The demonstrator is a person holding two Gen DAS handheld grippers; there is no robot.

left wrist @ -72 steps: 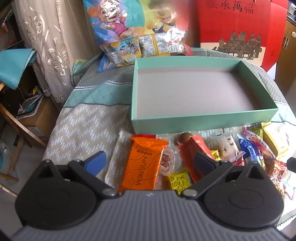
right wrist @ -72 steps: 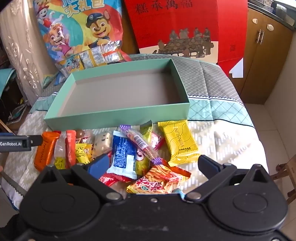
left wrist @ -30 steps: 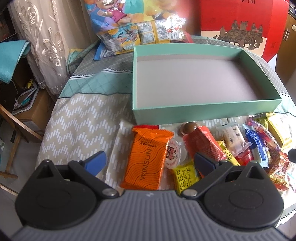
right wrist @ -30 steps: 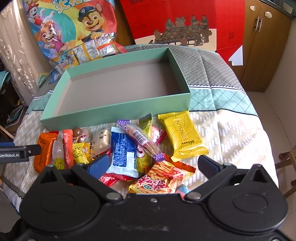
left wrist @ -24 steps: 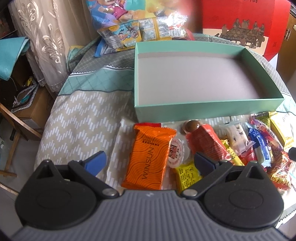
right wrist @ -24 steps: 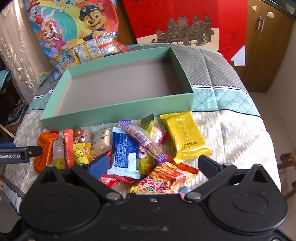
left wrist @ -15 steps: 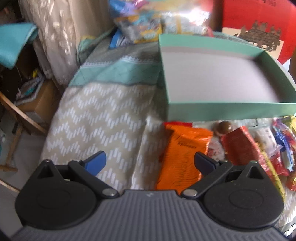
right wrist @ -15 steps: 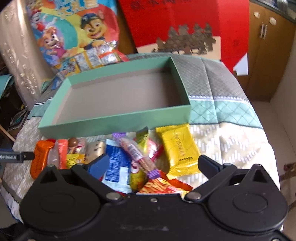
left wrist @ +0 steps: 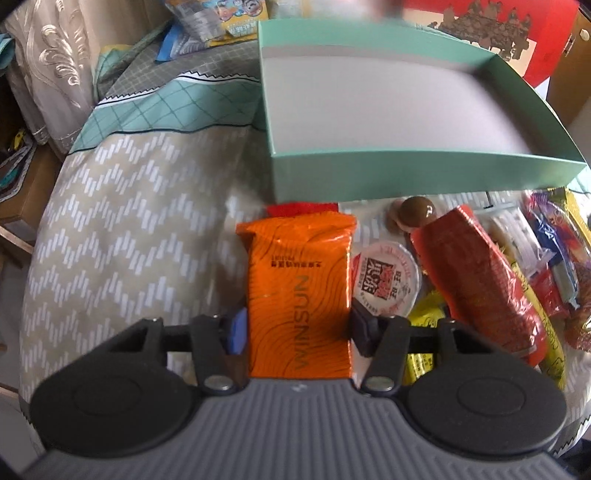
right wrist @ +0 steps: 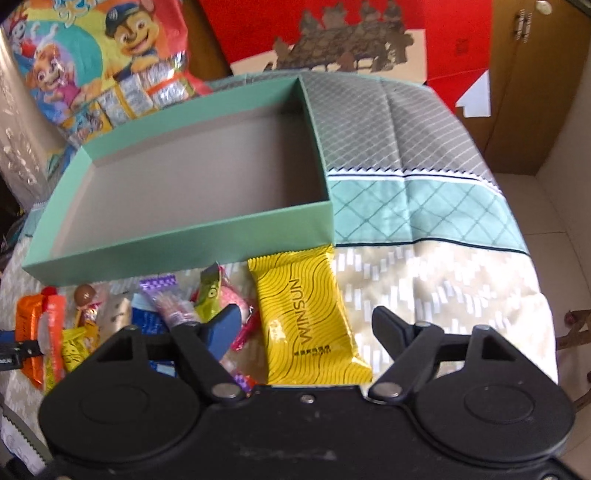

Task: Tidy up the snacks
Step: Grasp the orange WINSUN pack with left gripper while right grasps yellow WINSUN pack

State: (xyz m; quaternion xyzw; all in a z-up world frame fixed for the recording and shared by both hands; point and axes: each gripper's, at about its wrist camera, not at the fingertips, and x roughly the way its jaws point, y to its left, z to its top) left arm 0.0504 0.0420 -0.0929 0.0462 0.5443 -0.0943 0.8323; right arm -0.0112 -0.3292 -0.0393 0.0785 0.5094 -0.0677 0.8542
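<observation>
An orange WINSUN packet [left wrist: 299, 295] lies flat on the cloth in front of the empty mint-green box [left wrist: 406, 173]. My left gripper [left wrist: 299, 330] is closing, and both pads touch the packet's long sides. A yellow WINSUN packet [right wrist: 306, 317] lies by the box's [right wrist: 184, 236] near right corner. My right gripper [right wrist: 304, 328] straddles it with its jaws closing, and a gap still shows on each side. A red packet [left wrist: 480, 280], a jelly cup [left wrist: 386, 282] and a chocolate ball [left wrist: 417, 210] lie right of the orange packet.
More mixed snacks [right wrist: 166, 306] are heaped between the two packets. A cartoon gift bag [right wrist: 92, 55] and a red carton [right wrist: 332, 29] stand behind the box. A wooden cabinet [right wrist: 535, 92] is at the far right, and a curtain [left wrist: 48, 74] hangs at the left.
Both grippers have come down closer to the cloth and their jaws have narrowed. The left now brackets the orange packet. The right has shifted right over the yellow packet.
</observation>
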